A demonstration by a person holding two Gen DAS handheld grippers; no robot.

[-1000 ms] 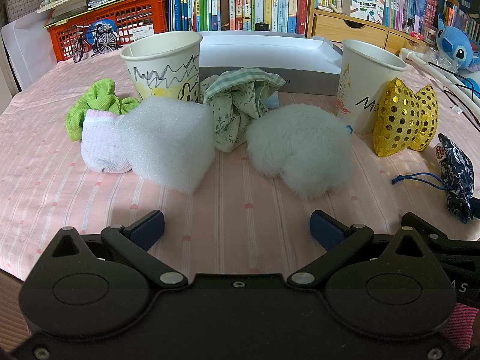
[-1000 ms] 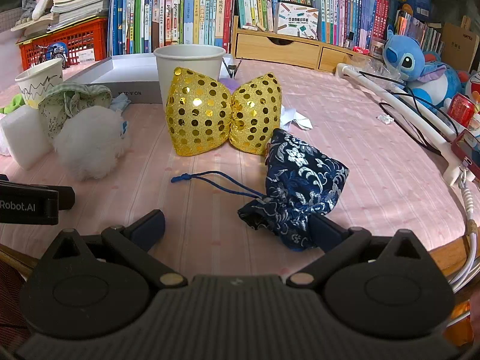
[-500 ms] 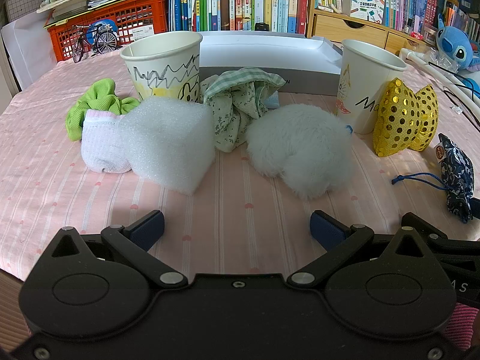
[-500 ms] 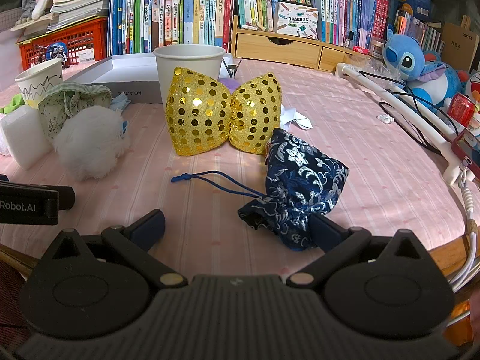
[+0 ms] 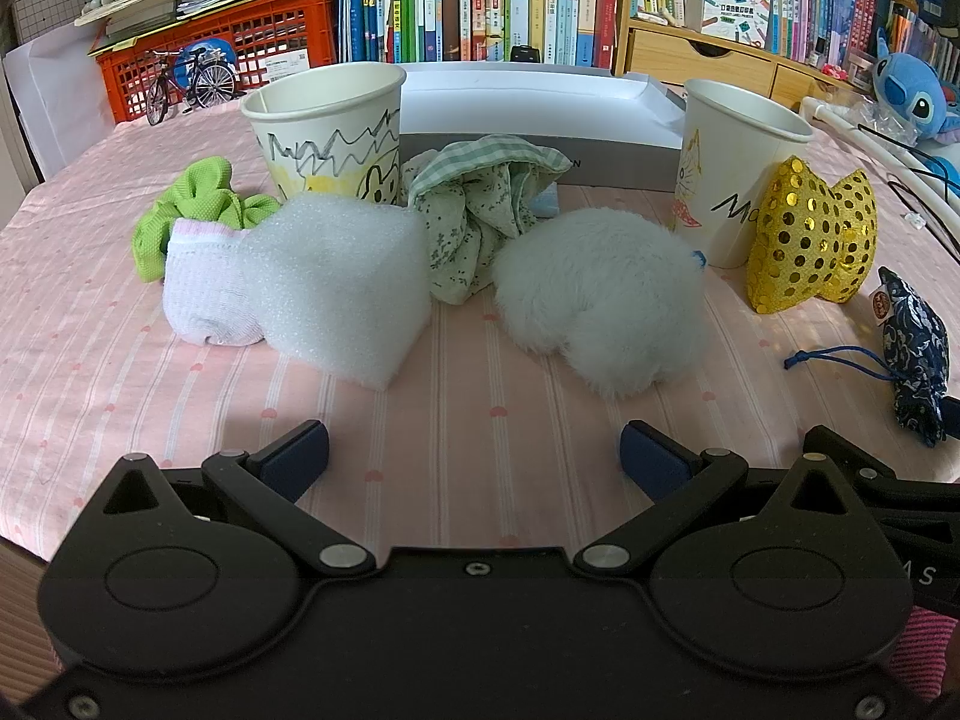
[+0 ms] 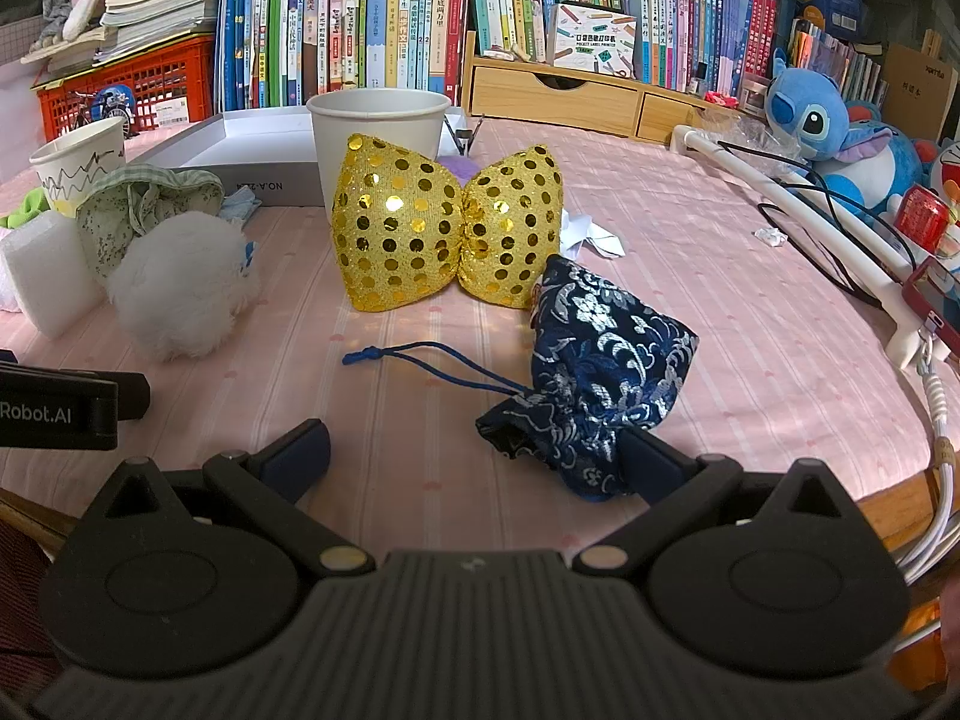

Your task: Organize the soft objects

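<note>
Soft objects lie on a pink cloth. In the left wrist view: a white foam block (image 5: 342,288), a white sock (image 5: 207,288), a green scrunchie (image 5: 192,204), a green patterned cloth (image 5: 480,222) and a white fluffy ball (image 5: 600,300). A gold sequin bow (image 6: 444,228) and a dark blue drawstring pouch (image 6: 600,372) lie in the right wrist view. My left gripper (image 5: 474,456) is open and empty, short of the foam and ball. My right gripper (image 6: 474,456) is open, its right finger (image 6: 654,462) beside the pouch.
Two paper cups (image 5: 330,126) (image 5: 738,162) stand behind the soft objects, with a flat grey box (image 5: 528,114) behind them. Books, a red crate (image 5: 228,48) and wooden drawers line the back. A blue plush toy (image 6: 840,138) and white cables lie at the right.
</note>
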